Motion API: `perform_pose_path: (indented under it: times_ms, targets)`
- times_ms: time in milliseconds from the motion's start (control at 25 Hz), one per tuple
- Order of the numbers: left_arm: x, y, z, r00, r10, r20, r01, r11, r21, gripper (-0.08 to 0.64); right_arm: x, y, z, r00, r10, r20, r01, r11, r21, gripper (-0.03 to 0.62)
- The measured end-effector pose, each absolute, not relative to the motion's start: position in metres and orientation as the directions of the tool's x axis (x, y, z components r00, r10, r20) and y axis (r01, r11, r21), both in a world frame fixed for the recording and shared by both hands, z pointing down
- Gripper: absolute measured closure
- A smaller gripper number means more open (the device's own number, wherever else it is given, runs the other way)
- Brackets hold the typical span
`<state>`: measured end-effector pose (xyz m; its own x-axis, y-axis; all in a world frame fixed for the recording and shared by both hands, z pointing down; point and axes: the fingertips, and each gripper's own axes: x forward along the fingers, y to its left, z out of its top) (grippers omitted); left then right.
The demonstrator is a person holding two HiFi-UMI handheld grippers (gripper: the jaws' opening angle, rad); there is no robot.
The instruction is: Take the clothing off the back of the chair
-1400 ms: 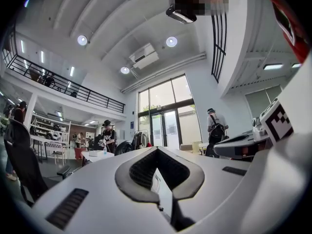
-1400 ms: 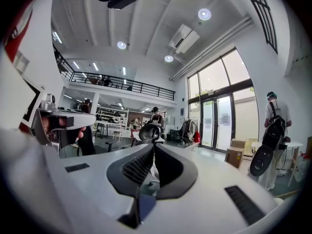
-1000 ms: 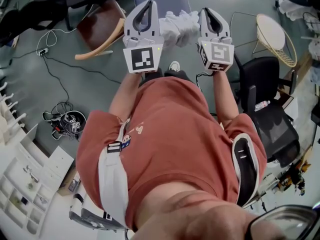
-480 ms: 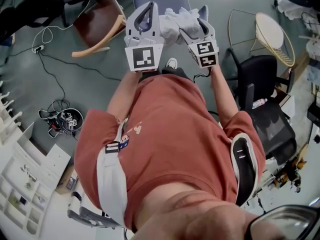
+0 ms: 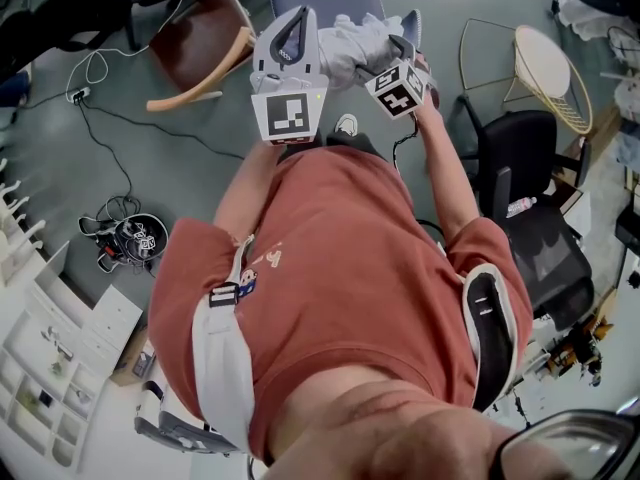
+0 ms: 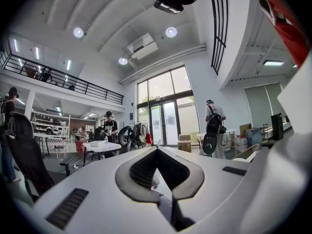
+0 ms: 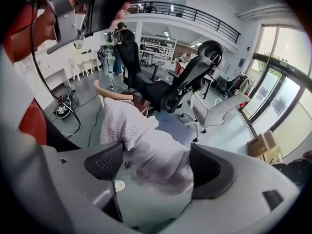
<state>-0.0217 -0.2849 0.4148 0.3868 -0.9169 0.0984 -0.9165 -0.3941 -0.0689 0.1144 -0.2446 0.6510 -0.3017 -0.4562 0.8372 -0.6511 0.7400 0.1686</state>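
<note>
Right gripper [image 7: 156, 168] is pointing down at the clothing [image 7: 146, 145]. Its jaws are opening wide, with fabric sitting between the pads but not clamped. Left gripper [image 6: 157, 150] is pointing level, jaws pressed together at the tips, gripping nothing. The clothing is showing as a pale grey-white garment, perforated mesh on the upper part and smoother below, bunched into a crumpled heap. It's lying on the pale blue chair [image 7: 173, 126]; can't tell whether on the back or the seat. Black office chairs [image 7: 180, 82] are standing beyond.
</note>
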Motion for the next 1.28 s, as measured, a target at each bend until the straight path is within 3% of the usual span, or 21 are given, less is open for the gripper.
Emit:
perform_pose_path:
  times_ms: [280,480,560,680,960,1280]
  targets:
    - [-0.023,-0.288,0.411,0.385,-0.923,0.013,-0.921,-0.384,-0.069,0.546,0.113,-0.249,0.681,-0.134,-0.405,0.904,-0.534,0.798,0.279,0.199]
    - [-0.027,-0.288,0.415,0.381,-0.924,0.023,-0.922,-0.382,-0.063,0.547,0.119,-0.258,0.689,-0.011,-0.519,0.855,-0.375,0.794,0.478,0.201]
    - [-0.029,-0.288,0.419,0.379,-0.925,0.029,-0.923,-0.38,-0.059,0.546,0.119,-0.259,0.689,-0.007,-0.535,0.845,-0.349,0.793,0.5,0.204]
    - [-0.03,-0.287,0.423,0.377,-0.926,0.037,-0.924,-0.378,-0.053,0.546,0.12,-0.262,0.687,-0.009,-0.542,0.84,-0.324,0.797,0.511,0.28]
    - [-0.029,-0.284,0.421,0.375,-0.926,0.035,-0.925,-0.377,-0.058,0.546,0.117,-0.255,0.679,-0.061,-0.569,0.82,-0.292,0.796,0.53,0.361]
    - [-0.029,-0.284,0.422,0.378,-0.925,0.037,-0.923,-0.38,-0.058,0.546,0.114,-0.249,0.659,-0.107,-0.677,0.729,-0.303,0.72,0.624,0.398]
